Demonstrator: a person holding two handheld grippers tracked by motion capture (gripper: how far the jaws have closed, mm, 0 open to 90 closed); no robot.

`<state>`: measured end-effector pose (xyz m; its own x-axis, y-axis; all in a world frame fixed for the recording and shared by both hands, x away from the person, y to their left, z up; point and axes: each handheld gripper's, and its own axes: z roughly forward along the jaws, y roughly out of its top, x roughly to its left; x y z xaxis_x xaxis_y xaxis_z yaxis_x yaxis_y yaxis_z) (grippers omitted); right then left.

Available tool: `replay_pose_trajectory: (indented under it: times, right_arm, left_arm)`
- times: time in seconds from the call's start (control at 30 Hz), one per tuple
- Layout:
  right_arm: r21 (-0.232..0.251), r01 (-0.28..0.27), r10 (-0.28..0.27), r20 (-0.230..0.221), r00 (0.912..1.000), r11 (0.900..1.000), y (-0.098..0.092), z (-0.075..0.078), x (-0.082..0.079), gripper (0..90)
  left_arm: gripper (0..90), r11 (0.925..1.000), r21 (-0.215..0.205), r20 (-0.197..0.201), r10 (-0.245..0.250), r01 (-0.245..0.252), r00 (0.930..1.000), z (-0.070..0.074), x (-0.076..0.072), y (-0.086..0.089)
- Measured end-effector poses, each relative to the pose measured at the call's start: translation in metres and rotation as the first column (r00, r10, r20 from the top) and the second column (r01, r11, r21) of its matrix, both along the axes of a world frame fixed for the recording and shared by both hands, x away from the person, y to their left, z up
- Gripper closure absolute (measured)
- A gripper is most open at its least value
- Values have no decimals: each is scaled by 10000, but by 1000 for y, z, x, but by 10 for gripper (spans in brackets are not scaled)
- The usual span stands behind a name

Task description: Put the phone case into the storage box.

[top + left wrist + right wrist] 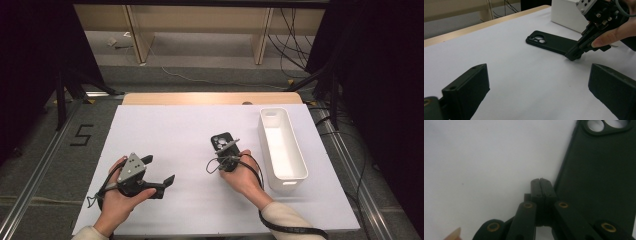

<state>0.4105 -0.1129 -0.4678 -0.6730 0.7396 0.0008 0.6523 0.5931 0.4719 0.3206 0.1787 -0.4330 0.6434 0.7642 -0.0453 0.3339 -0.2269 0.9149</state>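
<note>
A black phone case (222, 141) lies flat on the white table sheet (175, 130), camera cut-out toward the far side. My right gripper (224, 152) is at its near end, shut. In the right gripper view the jaws are pressed together with nothing between them, and the tip (541, 181) sits just left of the case (599, 170) edge. The left gripper view shows that tip (573, 55) down at the near end of the case (554, 43). My left gripper (159, 170) is held at the table's near left, open and holding nothing (536, 85).
A long white bin (265, 145) stands on the right of the sheet, just beyond the case; its wall (564, 13) rises behind the right gripper. The wooden table edge (210, 98) runs along the far side. Cables lie on the floor beyond.
</note>
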Motion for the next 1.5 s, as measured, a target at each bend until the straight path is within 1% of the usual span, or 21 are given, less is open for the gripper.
replay_pose_trajectory:
  times: [0.1,0.13,0.37,0.47,0.57,0.7,0.77,0.87,0.93,0.97,1.0,1.03,1.1,1.13,1.17,1.2,1.23,1.3,1.37,1.43,1.5]
  right_arm:
    - [-135,201,-201,-15,9998,9997,-4,1,0,900]
    - [-180,312,-315,-128,9994,9994,-7,1,1,900]
    - [-353,530,-539,-267,9982,9980,-15,3,3,900]
    - [-405,541,-554,-303,9980,9977,-17,3,4,900]
    - [-466,377,-393,-345,9986,9982,-18,4,5,900]
    - [-266,187,-197,-353,9992,9995,-19,10,7,900]
    - [-171,179,-182,-219,9996,9997,-20,16,9,884]
    - [-120,106,-106,-6,9999,9999,-24,25,17,811]
    - [-40,-8,7,-43,10000,10000,-26,31,23,717]
    - [-40,-8,7,-43,10000,10000,-26,31,23,717]
    - [-221,-160,160,7,9999,9996,-27,36,29,576]
    - [-402,-292,294,37,9996,9988,-27,37,32,524]
    - [-500,-458,453,-121,9989,9977,-27,38,39,411]
    - [-646,-554,545,-153,9984,9964,-27,38,42,353]
    - [-646,-554,545,-153,9984,9964,-27,38,42,353]
    - [-974,-584,564,-235,9981,9935,-26,37,49,248]
    - [-1106,-508,470,-370,9982,9926,-25,37,51,213]
    - [-1266,-504,453,-430,9980,9907,-23,35,57,161]
    - [-1382,-594,519,-566,9970,9886,-21,34,62,151]
    - [-1442,-536,423,-808,9958,9881,-18,33,67,123]
    - [-1580,-490,344,-936,9950,9862,-16,30,72,116]
  left_arm:
    - [32,10000,-1,-4,-5,5,10000,0,0,0]
    - [37,10000,2,4,-18,18,10000,0,0,0]
    - [41,10000,29,28,10,-10,10000,0,0,1]
    - [41,10000,33,30,21,-21,10000,1,0,1]
    - [42,10000,30,25,15,-15,10000,0,0,1]
    - [41,10000,19,-5,35,-35,10000,0,0,1]
    - [41,10000,15,-15,38,-38,10000,0,0,1]
    - [41,10000,1,6,43,-43,10000,0,0,1]
    - [41,10000,-12,16,41,-41,10000,0,0,1]
    - [41,10000,-12,16,41,-41,10000,0,0,1]
    - [41,10000,6,-27,38,-38,10000,0,1,1]
    - [41,10000,22,-27,41,-40,10000,0,1,1]
    - [41,10000,14,-15,29,-29,10000,0,1,1]
    - [40,10000,22,-7,29,-29,10000,0,1,1]
    - [41,10000,22,-7,29,-29,10000,0,1,1]
    - [41,10000,15,-16,28,-28,10000,0,1,1]
    - [40,10000,10,-17,27,-27,10000,0,1,1]
    - [40,10000,5,-20,22,-22,10000,0,1,1]
    - [41,10000,7,-22,17,-17,10000,0,1,1]
    - [40,10000,-4,-21,18,-18,10000,0,1,1]
    - [40,10000,-4,-6,17,-17,10000,0,1,1]
